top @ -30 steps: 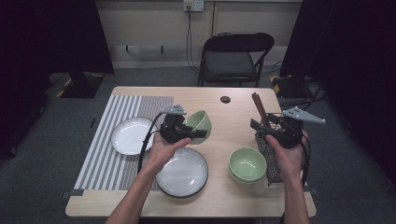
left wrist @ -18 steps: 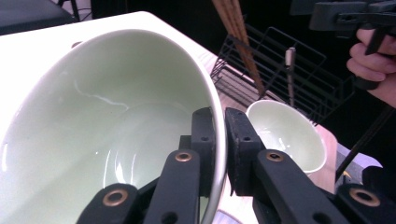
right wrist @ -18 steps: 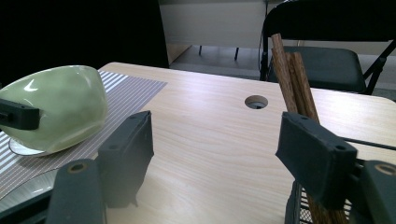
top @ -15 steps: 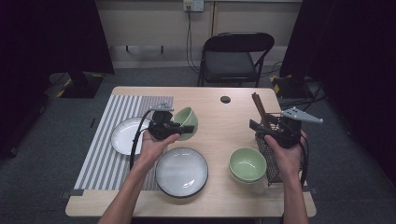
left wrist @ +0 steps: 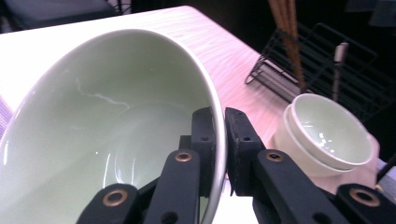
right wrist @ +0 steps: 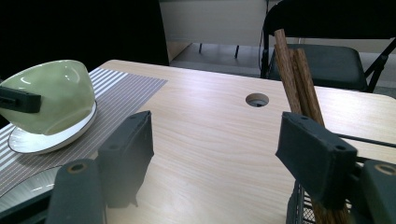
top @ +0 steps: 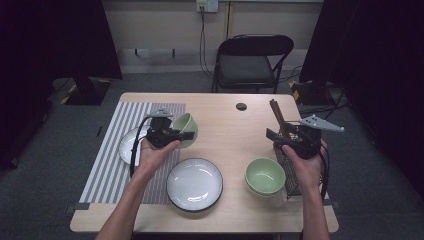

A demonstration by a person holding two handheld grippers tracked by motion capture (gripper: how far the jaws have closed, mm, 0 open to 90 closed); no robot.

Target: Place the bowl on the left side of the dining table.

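Note:
My left gripper (top: 186,135) is shut on the rim of a pale green bowl (top: 183,123), one jaw inside and one outside. In the left gripper view the fingertips (left wrist: 203,125) pinch the bowl (left wrist: 107,121) at its right edge. The bowl (right wrist: 51,93) is tilted just over a small white plate (right wrist: 42,137) on the striped mat (right wrist: 121,93); I cannot tell whether they touch. My right gripper (top: 274,137) stays at the right, above a wire rack (top: 289,167). That right gripper (right wrist: 215,135) is open, with nothing between its jaws.
A large white plate (top: 194,183) lies near the front edge. Two stacked green bowls (top: 265,176) stand beside the rack, which holds brown chopsticks (top: 276,117). A cable hole (top: 241,106) is at the table's back. A black chair (top: 252,62) stands behind.
My left hand has carried the green bowl to the left, from the table's middle to over the small white plate on the mat. The right hand has stayed put.

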